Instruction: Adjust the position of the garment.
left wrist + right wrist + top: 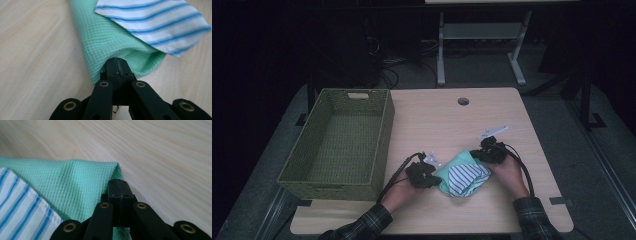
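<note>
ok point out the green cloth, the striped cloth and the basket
green cloth [110, 42], left gripper view, on its waffle weave near the fold
striped cloth [464, 177], high view, on its middle
basket [384, 135], high view, on its right rim

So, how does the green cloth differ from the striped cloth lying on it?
The green cloth is plain mint with a waffle weave; the striped cloth is smooth white with blue stripes. The green one lies underneath on the table, the striped one on top. Both are soft and folded.
</note>
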`<state>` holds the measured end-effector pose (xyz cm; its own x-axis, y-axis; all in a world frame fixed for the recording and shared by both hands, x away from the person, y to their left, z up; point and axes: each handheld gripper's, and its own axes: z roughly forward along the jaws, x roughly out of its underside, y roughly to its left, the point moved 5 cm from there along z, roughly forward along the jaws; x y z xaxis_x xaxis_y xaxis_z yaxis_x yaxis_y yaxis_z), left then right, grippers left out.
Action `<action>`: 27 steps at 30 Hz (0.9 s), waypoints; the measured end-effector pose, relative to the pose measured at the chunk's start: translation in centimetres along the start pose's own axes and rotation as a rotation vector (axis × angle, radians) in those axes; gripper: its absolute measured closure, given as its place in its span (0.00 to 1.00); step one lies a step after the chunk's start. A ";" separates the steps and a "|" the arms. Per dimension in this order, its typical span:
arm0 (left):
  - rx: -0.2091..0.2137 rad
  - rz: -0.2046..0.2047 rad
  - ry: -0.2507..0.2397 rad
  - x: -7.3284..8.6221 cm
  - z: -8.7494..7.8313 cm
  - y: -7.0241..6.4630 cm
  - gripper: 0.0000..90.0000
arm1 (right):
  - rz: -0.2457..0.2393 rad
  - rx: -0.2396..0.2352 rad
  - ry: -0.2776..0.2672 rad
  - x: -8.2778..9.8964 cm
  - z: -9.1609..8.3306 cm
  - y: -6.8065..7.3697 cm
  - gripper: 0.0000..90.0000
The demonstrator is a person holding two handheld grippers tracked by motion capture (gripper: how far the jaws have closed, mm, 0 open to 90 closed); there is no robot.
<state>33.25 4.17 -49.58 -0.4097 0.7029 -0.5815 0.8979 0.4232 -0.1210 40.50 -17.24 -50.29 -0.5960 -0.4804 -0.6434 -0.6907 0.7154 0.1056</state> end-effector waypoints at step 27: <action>-0.108 -0.057 -0.023 -3.9 2.0 6.8 1.00 | -0.031 -0.009 0.037 4.3 -3.6 2.5 1.00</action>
<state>41.31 3.15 -49.70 -0.4547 0.6635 -0.5942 0.8503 0.5219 -0.0680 34.80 -19.33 -50.06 -0.5893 -0.5207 -0.6177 -0.7122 0.6958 0.0930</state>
